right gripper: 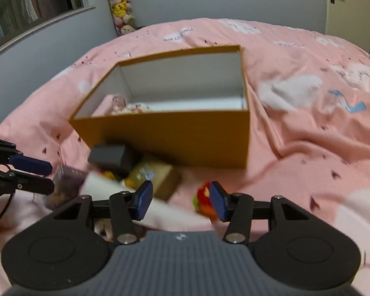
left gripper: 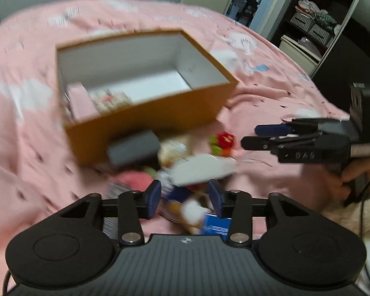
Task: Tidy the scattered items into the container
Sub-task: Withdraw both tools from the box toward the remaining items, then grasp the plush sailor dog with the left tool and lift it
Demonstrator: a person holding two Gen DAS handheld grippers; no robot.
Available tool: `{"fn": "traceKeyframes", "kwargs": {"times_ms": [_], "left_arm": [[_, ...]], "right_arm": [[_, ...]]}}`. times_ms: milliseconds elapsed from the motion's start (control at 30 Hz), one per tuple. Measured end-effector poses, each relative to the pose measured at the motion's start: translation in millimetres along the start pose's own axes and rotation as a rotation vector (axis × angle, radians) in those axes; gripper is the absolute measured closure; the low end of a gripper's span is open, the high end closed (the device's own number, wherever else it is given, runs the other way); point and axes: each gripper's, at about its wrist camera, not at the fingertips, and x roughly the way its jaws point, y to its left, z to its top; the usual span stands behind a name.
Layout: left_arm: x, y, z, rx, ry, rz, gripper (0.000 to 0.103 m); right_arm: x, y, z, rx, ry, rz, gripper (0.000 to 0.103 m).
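Pink bedding [right gripper: 308,135] printed with white clouds covers the bed, and an open orange cardboard box [right gripper: 185,140] with a white lining sits on it as the container. Two or three pale packets already lie in one end of the box; blur hides the exact count.

Just in front of the box's near wall lies the scattered heap: one dark grey block [right gripper: 109,156] leaning against the box, one brown carton [right gripper: 157,175], one flat white packet [left gripper: 202,169], one clear tub [right gripper: 66,185] with dark contents, one blue-and-white packet [left gripper: 213,225] and one small red-and-green toy [left gripper: 222,143] set a little apart. Roughly six pieces, then, though others may be buried.

The left tongs [left gripper: 185,197] stand partly open and empty, hovering above the heap. The right tongs [right gripper: 181,201] are likewise partly open, holding nothing, with the toy just beside one pad.

The toy looks soft and light, likely to squash, so a pinch across its middle should do. The cartons and block seem stiff and light; gripping across their narrow sides would suit. The flat packet may slide on the fabric and is best taken by a raised edge.
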Motion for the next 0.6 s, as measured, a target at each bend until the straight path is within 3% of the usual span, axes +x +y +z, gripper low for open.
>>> {"fn": "traceKeyframes", "kwargs": {"times_ms": [100,267,600], "left_arm": [[15,-3,-5,-0.072,0.042,-0.008,0.045],[43,-4,-7,-0.177,0.111,0.053,0.043],[66,-13,-5,-0.192,0.195,0.141,0.032]], "right_arm": [[-3,1,-7,-0.008,0.015,-0.007,0.049],[-8,5,-16,-0.022,0.019,-0.021,0.049],[-9,15,-23,-0.071,0.032,-0.039,0.048]]}}
